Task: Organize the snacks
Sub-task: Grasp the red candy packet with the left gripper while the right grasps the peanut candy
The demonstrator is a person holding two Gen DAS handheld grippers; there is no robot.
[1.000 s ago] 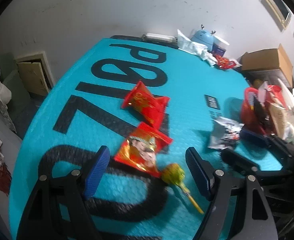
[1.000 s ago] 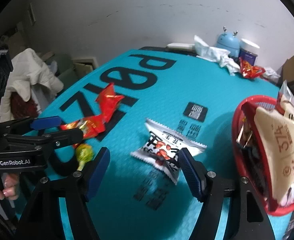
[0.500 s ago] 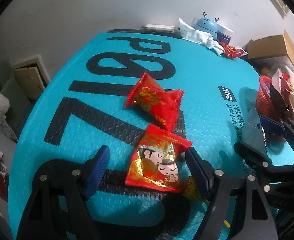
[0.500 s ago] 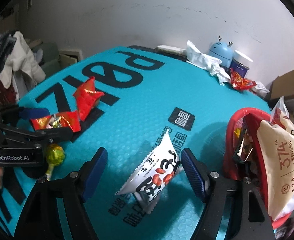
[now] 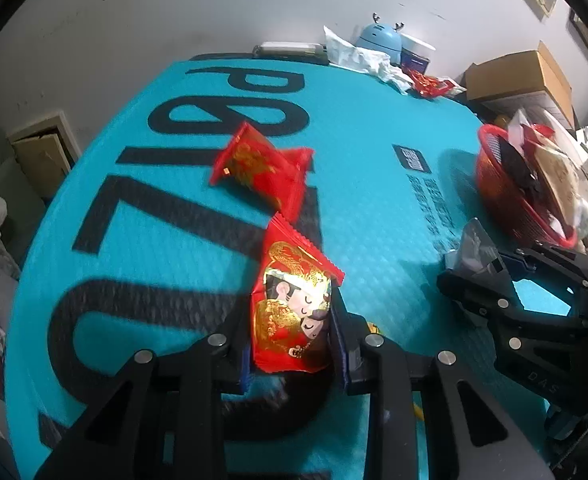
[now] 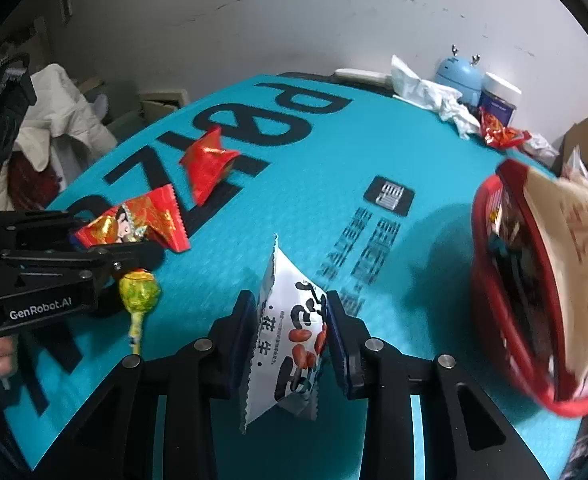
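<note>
My left gripper (image 5: 292, 320) is shut on a red and gold snack packet with cartoon faces (image 5: 290, 312), just above the teal mat; it also shows in the right wrist view (image 6: 134, 224). My right gripper (image 6: 288, 320) is shut on a white peanut packet (image 6: 290, 328), held upright above the mat; its grey back shows in the left wrist view (image 5: 474, 248). A second red packet (image 5: 262, 168) lies on the mat beyond. A yellow-green lollipop (image 6: 139, 292) lies by the left gripper. A red basket (image 6: 506, 296) full of snacks stands at the right.
The teal mat (image 5: 374, 128) with big black letters covers the table. At the far edge are a blue gadget (image 6: 456, 78), a jar, crumpled white paper (image 6: 430, 96) and a small red wrapper (image 6: 498, 134). A cardboard box (image 5: 518, 76) stands at the back right.
Both grippers have closed: the left on the cartoon packet, the right on the white peanut packet, which is now lifted upright. The right gripper has moved nearer the red basket.
</note>
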